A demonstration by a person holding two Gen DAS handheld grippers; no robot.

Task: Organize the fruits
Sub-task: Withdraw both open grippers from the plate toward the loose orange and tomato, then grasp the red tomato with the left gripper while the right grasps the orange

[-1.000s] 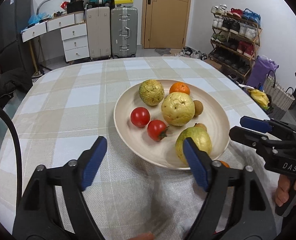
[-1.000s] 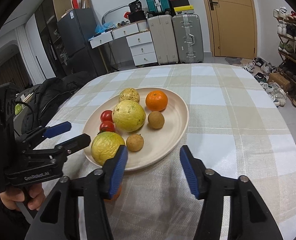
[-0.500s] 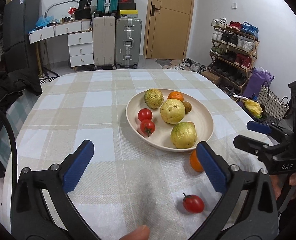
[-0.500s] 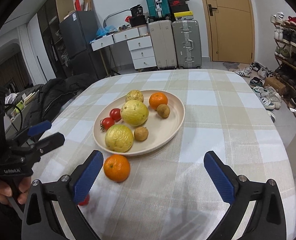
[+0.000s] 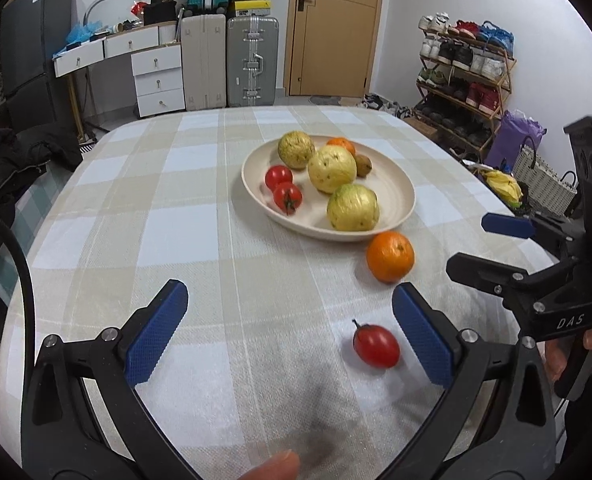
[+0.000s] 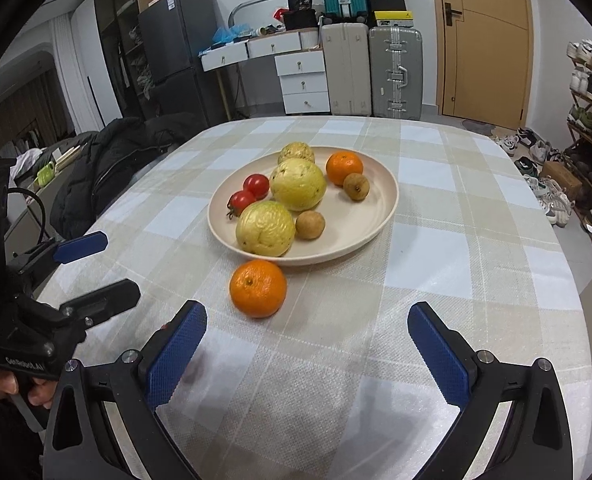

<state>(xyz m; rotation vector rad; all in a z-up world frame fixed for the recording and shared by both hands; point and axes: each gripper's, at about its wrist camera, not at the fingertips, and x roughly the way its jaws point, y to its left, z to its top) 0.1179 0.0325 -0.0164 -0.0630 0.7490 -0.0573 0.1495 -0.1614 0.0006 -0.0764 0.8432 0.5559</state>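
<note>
Round orange tangerine (image 6: 258,288) and small red tomato (image 5: 376,345), newly revealed outside the cream plate (image 6: 375,216), remain unplaced; both claws are held apart, empty.

Left gripper (image 5: 290,334): jaws spread wide, nothing between the pads, held low and level over the table. Right gripper (image 6: 307,346): jaws likewise wide apart and empty, alongside the left, a hand (image 5: 587,350) on its handle

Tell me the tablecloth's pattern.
The tablecloth is a beige, white and pale blue check, clearest in the right wrist view.
</note>
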